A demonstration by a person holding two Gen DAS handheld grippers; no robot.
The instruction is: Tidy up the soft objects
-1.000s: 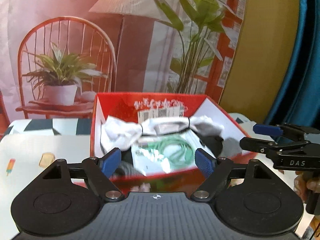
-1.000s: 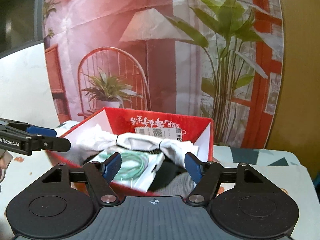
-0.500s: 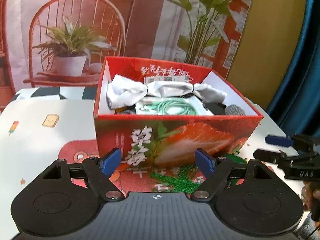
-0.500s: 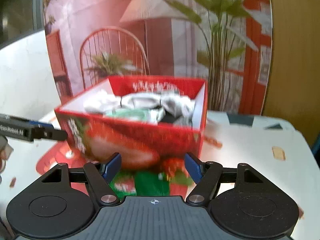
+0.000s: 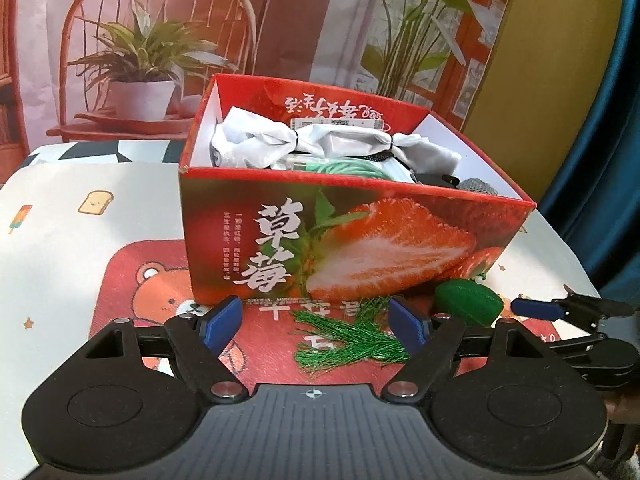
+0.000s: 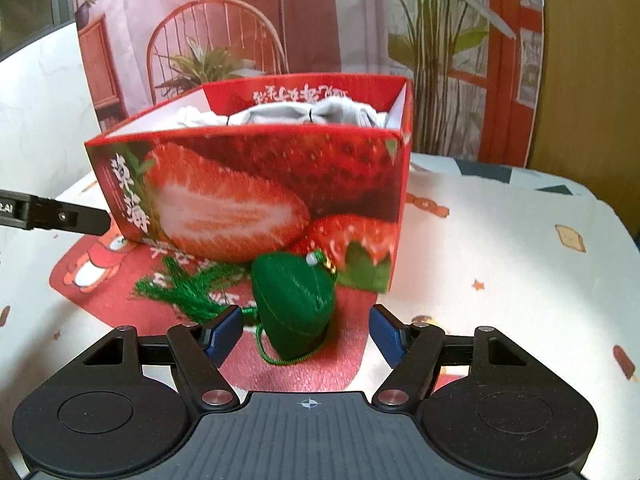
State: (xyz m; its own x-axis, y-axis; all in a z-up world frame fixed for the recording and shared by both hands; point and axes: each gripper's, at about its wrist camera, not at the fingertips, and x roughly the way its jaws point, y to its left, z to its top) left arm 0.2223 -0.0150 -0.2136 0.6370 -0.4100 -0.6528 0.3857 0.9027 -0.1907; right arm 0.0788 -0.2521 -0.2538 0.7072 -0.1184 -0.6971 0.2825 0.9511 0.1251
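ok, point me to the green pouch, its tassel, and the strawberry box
green pouch (image 6: 294,300), right wrist view, middle of its stitched body
tassel (image 5: 352,346), left wrist view, middle of the green fringe
strawberry box (image 5: 348,236), left wrist view, printed front wall

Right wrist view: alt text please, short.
A green stuffed pouch with a tassel lies on a red mat before a strawberry-printed box holding white cloth. The right gripper has open jaws at either side of the pouch.

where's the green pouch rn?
The green pouch lies on the red mat in front of the strawberry box, between the open right tongs in the right wrist view, its tassel spread leftward.
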